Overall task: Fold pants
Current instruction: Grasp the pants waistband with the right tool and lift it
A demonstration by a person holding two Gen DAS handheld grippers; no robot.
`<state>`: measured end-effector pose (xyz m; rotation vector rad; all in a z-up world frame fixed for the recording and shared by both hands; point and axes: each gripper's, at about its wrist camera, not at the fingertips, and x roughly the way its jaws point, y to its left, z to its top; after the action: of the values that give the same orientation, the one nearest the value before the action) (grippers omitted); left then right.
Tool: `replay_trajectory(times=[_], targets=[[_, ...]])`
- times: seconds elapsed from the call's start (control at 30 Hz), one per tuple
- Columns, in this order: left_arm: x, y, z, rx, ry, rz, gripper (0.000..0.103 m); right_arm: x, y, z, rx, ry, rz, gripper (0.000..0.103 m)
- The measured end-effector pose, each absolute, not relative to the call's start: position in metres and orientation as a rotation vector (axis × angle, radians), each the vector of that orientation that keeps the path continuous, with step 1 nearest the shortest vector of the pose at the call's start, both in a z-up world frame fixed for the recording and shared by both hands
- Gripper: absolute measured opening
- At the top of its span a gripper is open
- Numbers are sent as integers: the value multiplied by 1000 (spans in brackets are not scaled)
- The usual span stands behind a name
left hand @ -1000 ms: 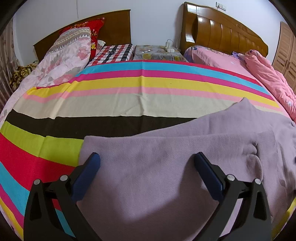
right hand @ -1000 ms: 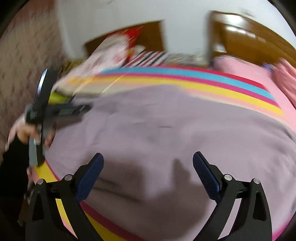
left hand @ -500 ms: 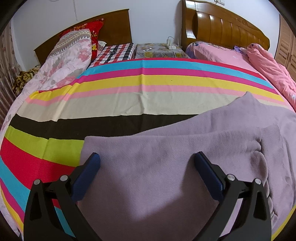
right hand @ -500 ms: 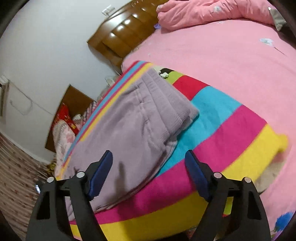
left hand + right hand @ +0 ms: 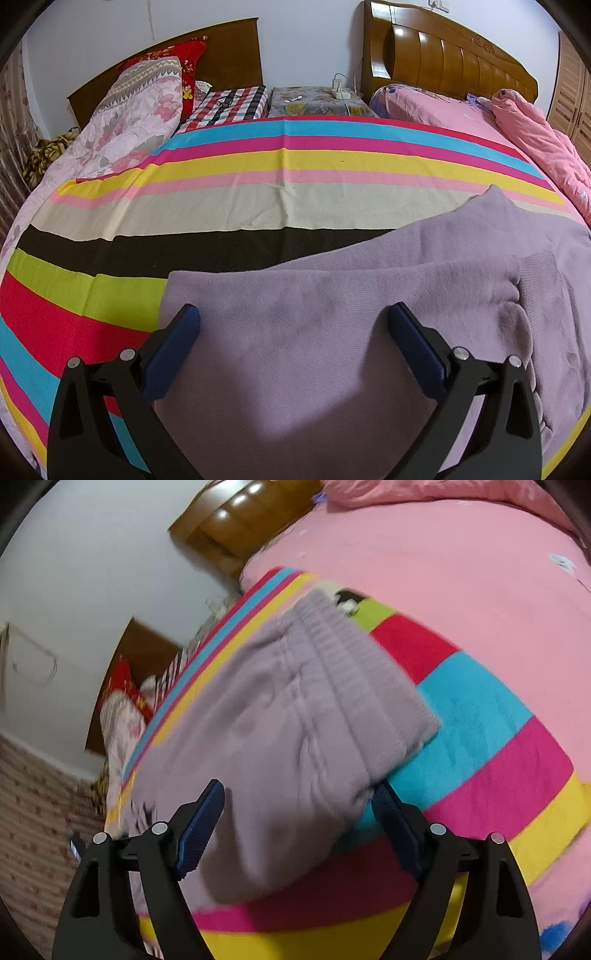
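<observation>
Lilac knit pants (image 5: pixel 351 332) lie on a striped blanket (image 5: pixel 258 177), folded over so one layer rests on another. My left gripper (image 5: pixel 291 321) is open and empty, its blue pads hovering over the folded left end. In the right wrist view the pants (image 5: pixel 288 716) show their ribbed waistband (image 5: pixel 369 686) at the far right. My right gripper (image 5: pixel 295 805) is open and empty, close over the near edge of the pants; the view is blurred.
The striped blanket (image 5: pixel 480 738) covers a bed with a floral quilt (image 5: pixel 125 125) and a red pillow at the head. A second bed with pink bedding (image 5: pixel 480 114) stands to the right. A covered nightstand (image 5: pixel 314 99) sits between the headboards.
My right gripper has swung from over the pants to their waistband end and moved closer to the fabric. My left gripper has stayed open over the folded end, with little drift.
</observation>
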<state>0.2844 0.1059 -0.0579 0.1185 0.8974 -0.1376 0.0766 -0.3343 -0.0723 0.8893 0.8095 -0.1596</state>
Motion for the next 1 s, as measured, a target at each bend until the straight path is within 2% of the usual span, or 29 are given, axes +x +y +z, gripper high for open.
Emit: replay_trajectory(times=[0.1,0.13,0.17,0.2,0.23,0.3,0.43,0.53,0.73,0.9,1.0], targets=[[276,106,-46,86,852,-122,100,84,-331,-70,886,771,-220,82],[267,103,-35,59,813,-148,100,83,-331,-70,903,760,-230,79],[260,98,-25,41,787,-192,101,81,-333,-71,913,750,-236,74],[252,92,-15,29,759,-244,101,77,-336,-74,930,733,-239,59],[245,80,-5,37,736,-294,101,73,-342,-80,965,700,-221,53],[237,57,-2,90,757,-359,101,66,-349,-87,1008,656,-195,45],[229,6,-25,234,830,-443,101,54,-348,-90,1055,582,-202,37],[230,-11,-57,275,940,-471,102,49,-352,-94,1123,533,-195,35],[223,0,-54,236,870,-473,101,54,-335,-54,1002,429,-187,31],[203,63,-14,-36,718,-473,101,98,-246,46,614,363,-81,29],[198,124,-4,-183,687,-362,101,132,-146,89,363,353,119,28]])
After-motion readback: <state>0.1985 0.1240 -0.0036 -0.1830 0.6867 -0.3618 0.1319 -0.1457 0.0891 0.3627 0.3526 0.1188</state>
